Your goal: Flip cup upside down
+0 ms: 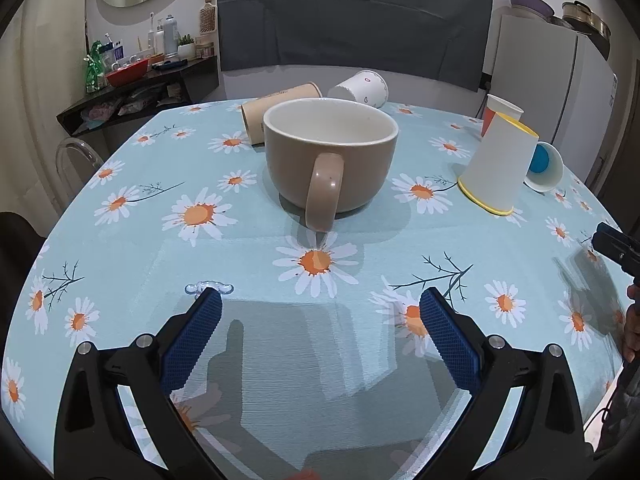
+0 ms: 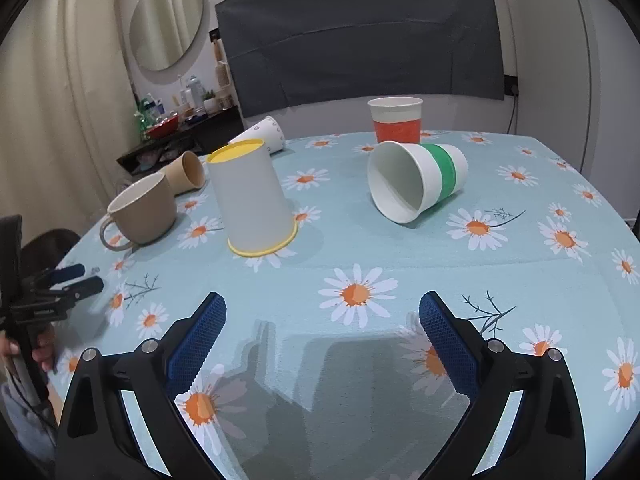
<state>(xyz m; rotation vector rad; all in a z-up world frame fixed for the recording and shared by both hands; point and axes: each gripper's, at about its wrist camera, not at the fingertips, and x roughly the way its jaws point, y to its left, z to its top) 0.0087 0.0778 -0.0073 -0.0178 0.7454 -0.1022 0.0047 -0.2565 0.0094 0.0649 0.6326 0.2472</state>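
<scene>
Left gripper (image 1: 320, 306) wide open, empty, near the upright tan ceramic mug (image 1: 330, 152); right gripper (image 2: 322, 312) likewise. Risk: smooth glazed wall slipping mid-flip.

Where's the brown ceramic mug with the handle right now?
The brown ceramic mug stands upright, centred in the left wrist view, handle toward the open left gripper. The tan paper cup on its side lies just behind it, the upside-down yellow-rimmed cup to its right.
</scene>
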